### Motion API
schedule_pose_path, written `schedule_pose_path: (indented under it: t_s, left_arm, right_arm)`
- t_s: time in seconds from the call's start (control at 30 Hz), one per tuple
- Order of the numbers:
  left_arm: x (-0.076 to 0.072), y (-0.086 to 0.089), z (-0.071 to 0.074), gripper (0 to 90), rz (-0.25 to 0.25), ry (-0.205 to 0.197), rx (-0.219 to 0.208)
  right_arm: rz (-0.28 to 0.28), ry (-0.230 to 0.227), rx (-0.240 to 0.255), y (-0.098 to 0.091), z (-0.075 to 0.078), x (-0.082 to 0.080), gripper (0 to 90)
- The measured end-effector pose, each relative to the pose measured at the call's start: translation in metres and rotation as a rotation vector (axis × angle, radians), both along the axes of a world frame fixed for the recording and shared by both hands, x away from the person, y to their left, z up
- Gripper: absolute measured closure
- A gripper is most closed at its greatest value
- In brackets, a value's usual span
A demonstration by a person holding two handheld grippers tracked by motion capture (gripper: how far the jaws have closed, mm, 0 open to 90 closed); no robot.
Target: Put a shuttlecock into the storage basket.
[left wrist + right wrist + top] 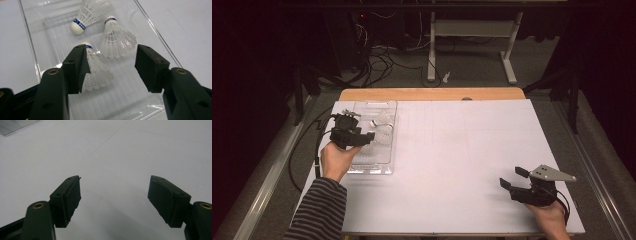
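One shuttlecock against left gripper's jaw

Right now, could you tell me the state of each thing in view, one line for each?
Left gripper: open, over the tray, holding nothing.
Right gripper: open, empty, above bare table.
Clear tray: lying flat, uncovered, three shuttlecocks inside.
Nearest shuttlecock: on its side, beside the left jaw.
Middle shuttlecock: on its side, free.
Far shuttlecock: on its side, free.
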State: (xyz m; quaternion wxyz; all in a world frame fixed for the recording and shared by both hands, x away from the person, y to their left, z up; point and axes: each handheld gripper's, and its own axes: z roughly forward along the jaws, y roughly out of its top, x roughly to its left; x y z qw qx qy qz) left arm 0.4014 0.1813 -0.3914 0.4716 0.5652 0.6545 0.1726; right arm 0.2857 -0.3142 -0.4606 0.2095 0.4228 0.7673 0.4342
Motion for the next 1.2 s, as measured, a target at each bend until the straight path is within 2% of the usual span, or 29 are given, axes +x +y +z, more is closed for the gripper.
schedule_pose_path:
  t_s: [0.53, 1.2]
  left_arm:
    - [-0.015, 0.002, 0.001, 43.1, -0.020, -0.019, -0.035]
    - [-0.026, 0.000, -0.001, 41.8, -0.035, -0.031, -0.049]
  right_arm:
    - [0.000, 0.001, 0.000, 0.000, 0.000, 0.000, 27.2]
    - [0.000, 0.000, 0.001, 0.000, 0.000, 0.000, 27.2]
